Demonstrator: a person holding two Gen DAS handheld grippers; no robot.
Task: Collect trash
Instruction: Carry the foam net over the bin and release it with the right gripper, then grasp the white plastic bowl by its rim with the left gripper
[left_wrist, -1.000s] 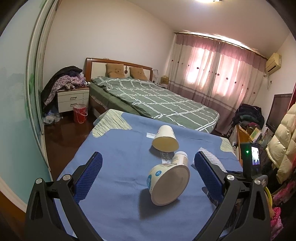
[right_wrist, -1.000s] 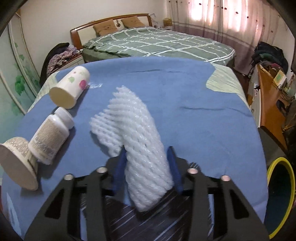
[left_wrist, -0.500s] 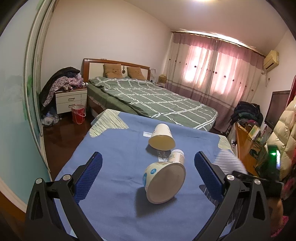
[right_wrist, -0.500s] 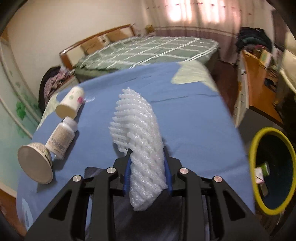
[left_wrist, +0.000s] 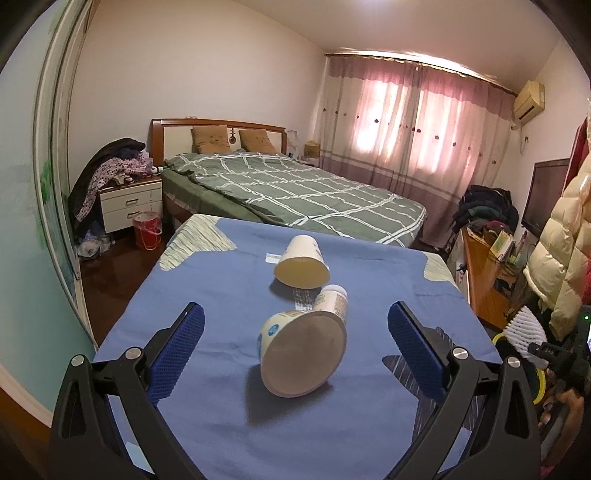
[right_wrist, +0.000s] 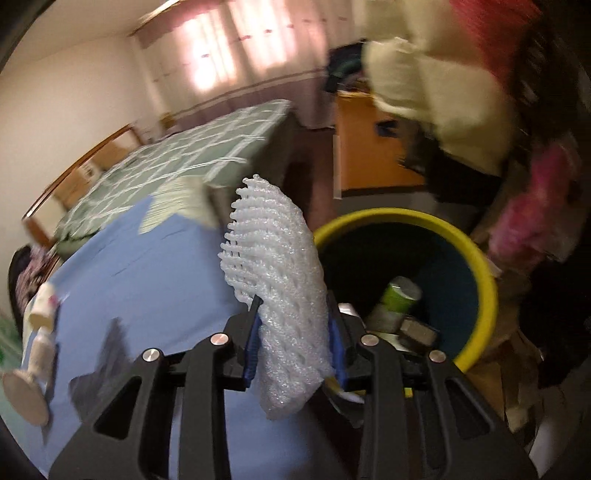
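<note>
White foam netting sleeve (right_wrist: 284, 280): clamped between the blue pads of the right tongs (right_wrist: 295, 332), upper end standing free above them, carried beside the counter's edge, just at the rim of the yellow-rimmed bin (right_wrist: 480, 266)
Bin contents: a green-labelled can (right_wrist: 397, 299) and other scraps, blurred
Blue cloth-covered counter (left_wrist: 221, 295): three items remaining
– paper cup (left_wrist: 302, 263), on its side, mouth toward the camera
– white pill bottle (left_wrist: 332, 301), lying just behind the tub
– paper tub (left_wrist: 303, 356), tipped over, base toward the camera
Left tongs (left_wrist: 295, 332): jaws wide apart, nothing held, the tub lying between them, untouched
Background: green checked bed (left_wrist: 295, 192)
</note>
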